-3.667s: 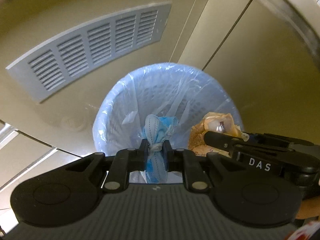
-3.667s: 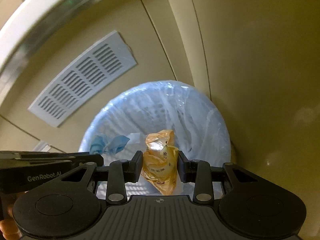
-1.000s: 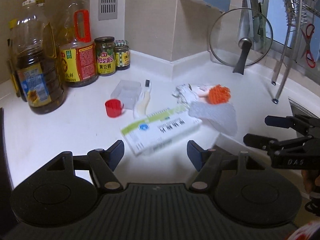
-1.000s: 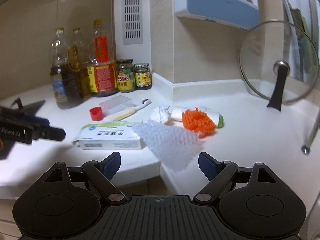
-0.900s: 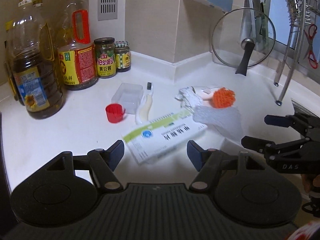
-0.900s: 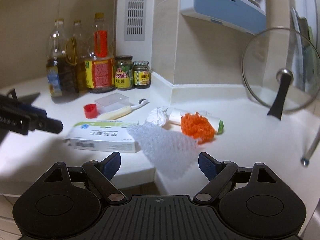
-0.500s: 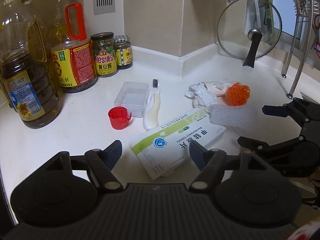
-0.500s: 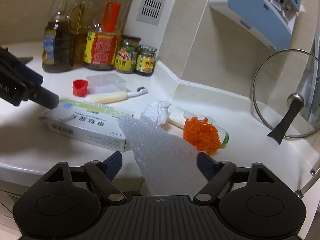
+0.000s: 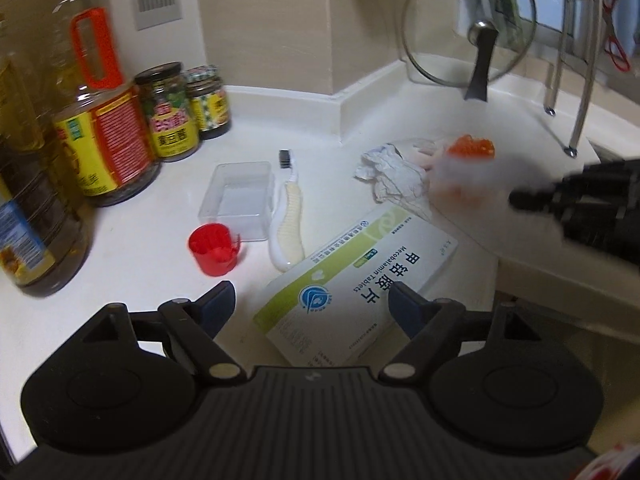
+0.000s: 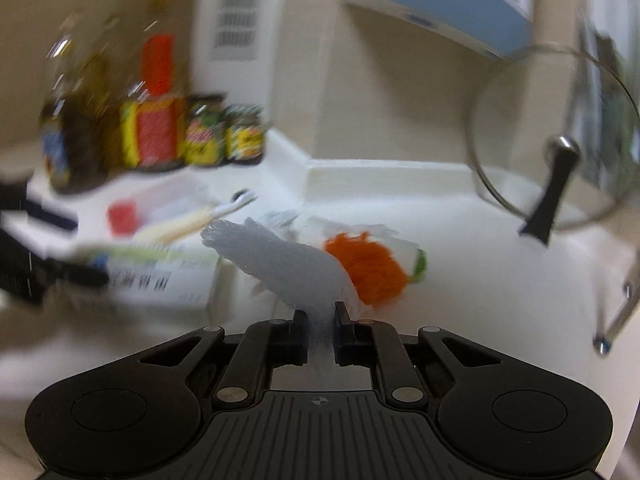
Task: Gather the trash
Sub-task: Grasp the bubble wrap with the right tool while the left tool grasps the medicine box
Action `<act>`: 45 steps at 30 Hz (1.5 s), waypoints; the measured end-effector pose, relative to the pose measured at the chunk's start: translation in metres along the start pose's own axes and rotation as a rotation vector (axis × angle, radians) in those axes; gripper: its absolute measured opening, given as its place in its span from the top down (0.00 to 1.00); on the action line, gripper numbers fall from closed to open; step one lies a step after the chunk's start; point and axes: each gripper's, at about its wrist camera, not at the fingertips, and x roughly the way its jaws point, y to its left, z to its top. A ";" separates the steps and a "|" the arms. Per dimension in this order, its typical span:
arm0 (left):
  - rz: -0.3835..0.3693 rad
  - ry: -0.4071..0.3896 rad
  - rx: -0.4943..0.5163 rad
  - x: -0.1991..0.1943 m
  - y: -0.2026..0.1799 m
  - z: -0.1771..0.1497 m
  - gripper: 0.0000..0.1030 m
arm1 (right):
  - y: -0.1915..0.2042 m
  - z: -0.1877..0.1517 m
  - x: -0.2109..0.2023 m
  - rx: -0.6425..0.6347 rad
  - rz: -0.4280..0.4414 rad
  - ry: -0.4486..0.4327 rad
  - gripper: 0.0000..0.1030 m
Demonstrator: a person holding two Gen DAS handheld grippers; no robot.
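A sheet of white foam wrap (image 10: 280, 264) lifts off the counter edge, pinched in the right gripper (image 10: 321, 320), whose jaws have just closed on it, so one piece of trash is secured. The left gripper (image 9: 312, 300) has just opened wide over a medicine box (image 9: 360, 276) reading "Mecobalamin Tablets", likely next. Behind, an orange net (image 10: 368, 268).

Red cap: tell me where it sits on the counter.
In the left wrist view the red cap lies on the white counter, left of the brush and just in front of the clear plastic box.
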 end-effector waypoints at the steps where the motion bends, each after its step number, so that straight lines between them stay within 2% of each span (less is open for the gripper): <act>1: -0.011 0.006 0.014 0.003 0.000 0.001 0.20 | -0.008 0.004 -0.003 0.061 0.006 -0.005 0.89; 6: -0.052 0.011 0.055 0.013 0.001 0.007 0.16 | -0.053 0.016 -0.024 0.356 0.026 -0.031 0.89; 9: -0.090 0.025 0.062 0.017 0.004 0.010 0.13 | -0.074 0.016 -0.037 0.473 0.024 -0.041 0.89; 12: -0.128 0.043 0.037 0.021 0.010 0.011 0.12 | -0.090 0.013 -0.049 0.534 0.006 -0.052 0.89; 18: -0.176 0.064 -0.011 0.026 0.017 0.012 0.12 | -0.107 0.000 -0.066 0.585 -0.041 -0.028 0.89; 29: -0.209 0.090 0.027 0.022 -0.005 0.009 0.14 | -0.116 -0.023 -0.077 0.635 -0.058 0.007 0.89; 31: -0.190 0.100 0.050 0.024 -0.013 0.010 0.19 | -0.116 -0.024 -0.079 0.637 -0.062 0.008 0.89; 35: -0.149 0.112 0.099 0.030 -0.030 0.010 0.21 | -0.119 -0.027 -0.082 0.648 -0.077 0.010 0.89; 41: -0.092 0.114 -0.009 0.035 -0.040 0.015 0.22 | -0.125 -0.033 -0.092 0.671 -0.110 0.011 0.89; 45: -0.135 0.118 0.058 0.035 -0.048 0.020 0.21 | -0.125 -0.036 -0.098 0.682 -0.118 0.014 0.89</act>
